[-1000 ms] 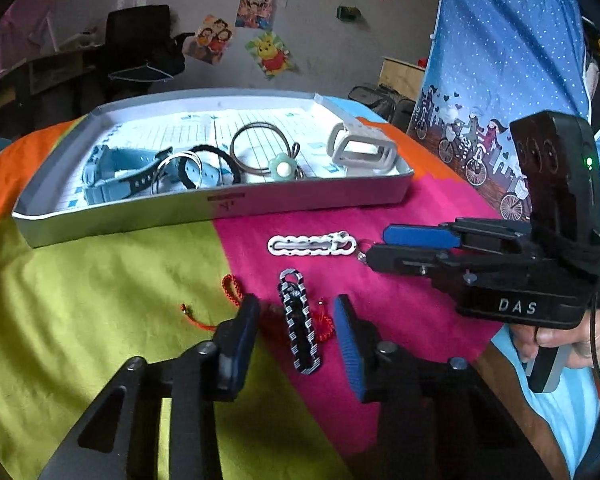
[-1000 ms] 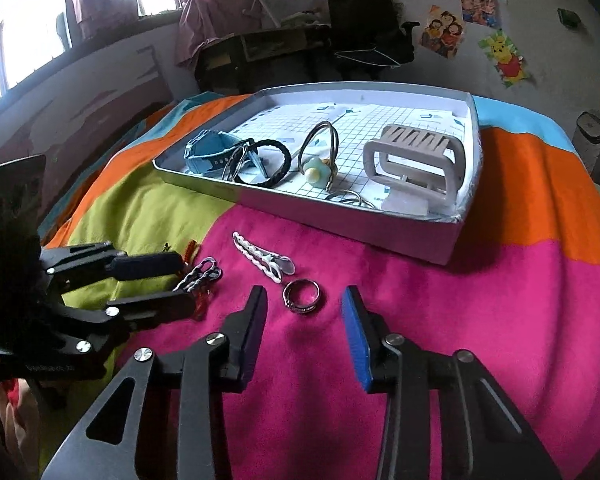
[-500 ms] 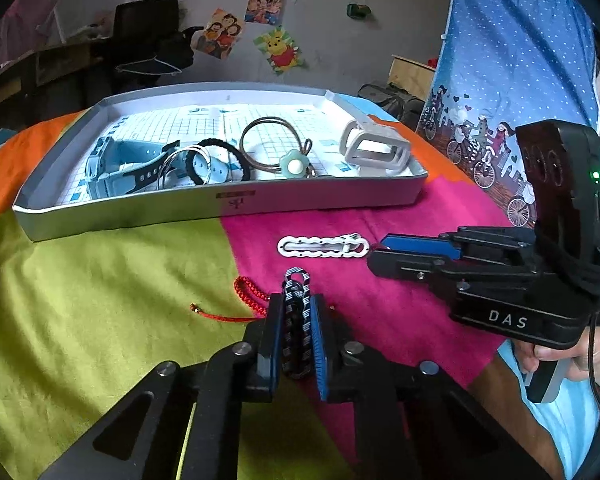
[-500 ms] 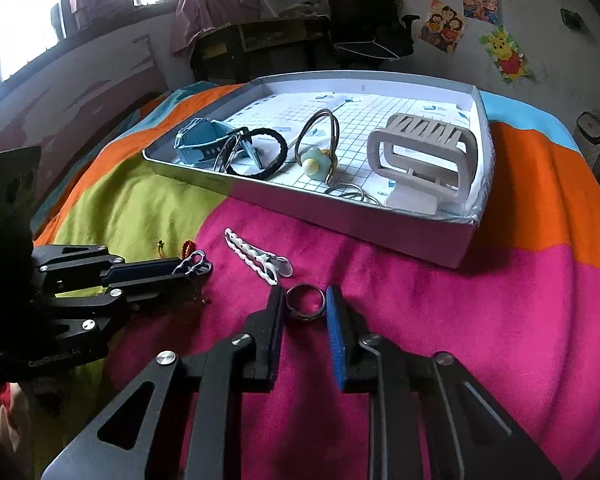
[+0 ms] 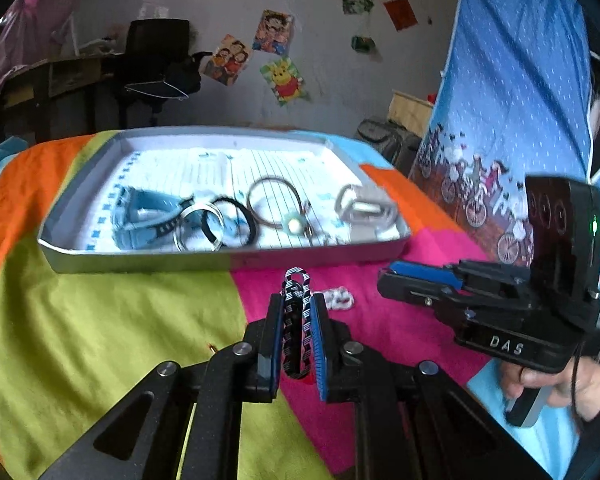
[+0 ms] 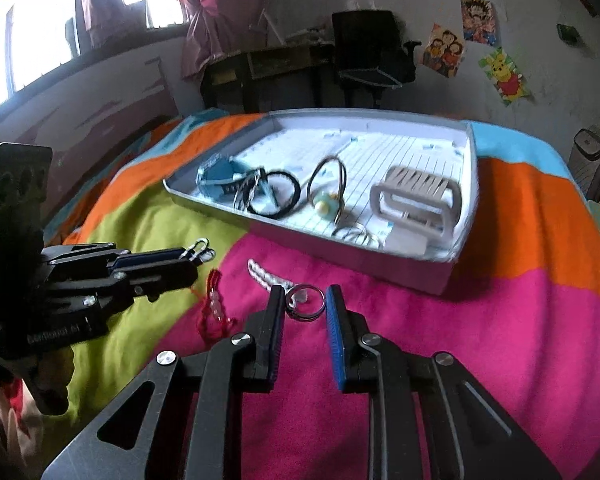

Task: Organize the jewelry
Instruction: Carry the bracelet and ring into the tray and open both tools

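My left gripper (image 5: 296, 306) is shut on a black-and-white braided bracelet (image 5: 297, 332), held just above the cloth; its clasp end pokes past the fingertips (image 6: 199, 249). In the right wrist view my right gripper (image 6: 305, 305) is shut on a silver ring (image 6: 306, 307), raised slightly off the pink cloth. The grey tray (image 5: 148, 261) (image 6: 384, 270) lies just beyond both grippers. It holds a blue watch (image 5: 140, 220), silver bangles (image 5: 198, 232), a black hair tie (image 6: 276, 196), a wire hoop with a mint charm (image 6: 324, 200) and a grey claw clip (image 6: 416, 200).
A white chain bracelet (image 6: 266, 276) (image 5: 338, 299) and a red cord bracelet (image 6: 214, 312) lie on the colourful cloth between the grippers and the tray. A hand (image 5: 556, 384) holds the right gripper's handle. A blue patterned panel (image 5: 512, 120) stands at the right.
Both grippers closed, the left on the braided bracelet and the right on the ring. Then both rose a little, lifting their pieces off the cloth.
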A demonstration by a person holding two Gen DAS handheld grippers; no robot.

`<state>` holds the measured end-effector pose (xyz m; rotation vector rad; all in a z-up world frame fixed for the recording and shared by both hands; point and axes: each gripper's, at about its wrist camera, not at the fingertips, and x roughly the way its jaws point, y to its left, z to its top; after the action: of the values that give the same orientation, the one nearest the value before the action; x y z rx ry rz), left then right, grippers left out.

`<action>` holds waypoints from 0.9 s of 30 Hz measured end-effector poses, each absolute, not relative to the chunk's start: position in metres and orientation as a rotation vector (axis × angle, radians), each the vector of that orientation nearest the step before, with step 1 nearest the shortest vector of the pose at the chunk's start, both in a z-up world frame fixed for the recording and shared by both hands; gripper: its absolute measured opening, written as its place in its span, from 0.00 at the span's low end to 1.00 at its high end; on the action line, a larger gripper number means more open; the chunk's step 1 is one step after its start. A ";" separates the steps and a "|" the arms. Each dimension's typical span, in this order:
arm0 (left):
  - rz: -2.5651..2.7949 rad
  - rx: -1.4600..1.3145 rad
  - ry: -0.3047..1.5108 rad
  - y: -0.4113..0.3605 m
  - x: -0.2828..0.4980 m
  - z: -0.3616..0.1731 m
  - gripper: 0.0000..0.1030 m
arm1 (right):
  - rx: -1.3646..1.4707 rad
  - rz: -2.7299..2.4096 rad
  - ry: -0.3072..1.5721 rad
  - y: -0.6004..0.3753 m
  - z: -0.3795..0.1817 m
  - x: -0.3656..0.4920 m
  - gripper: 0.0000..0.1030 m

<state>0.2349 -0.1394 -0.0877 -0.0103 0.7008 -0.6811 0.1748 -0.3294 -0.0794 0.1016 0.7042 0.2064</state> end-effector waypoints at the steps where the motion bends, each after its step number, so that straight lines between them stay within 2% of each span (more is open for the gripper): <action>1: -0.675 -0.019 0.692 -0.137 0.238 -0.083 0.12 | 0.105 0.207 0.692 -0.330 -0.077 0.176 0.18; 12: -0.484 -0.032 0.576 -0.117 0.303 -0.054 0.12 | 0.108 0.189 0.604 -0.312 -0.060 0.231 0.18; 27: -0.410 -0.083 0.648 -0.101 0.340 -0.089 0.12 | 0.101 0.172 0.722 -0.288 -0.091 0.273 0.18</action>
<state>0.3400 -0.1008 -0.0891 -0.0828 0.6479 -0.4102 0.2727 -0.2885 -0.0906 0.1008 0.7217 0.1716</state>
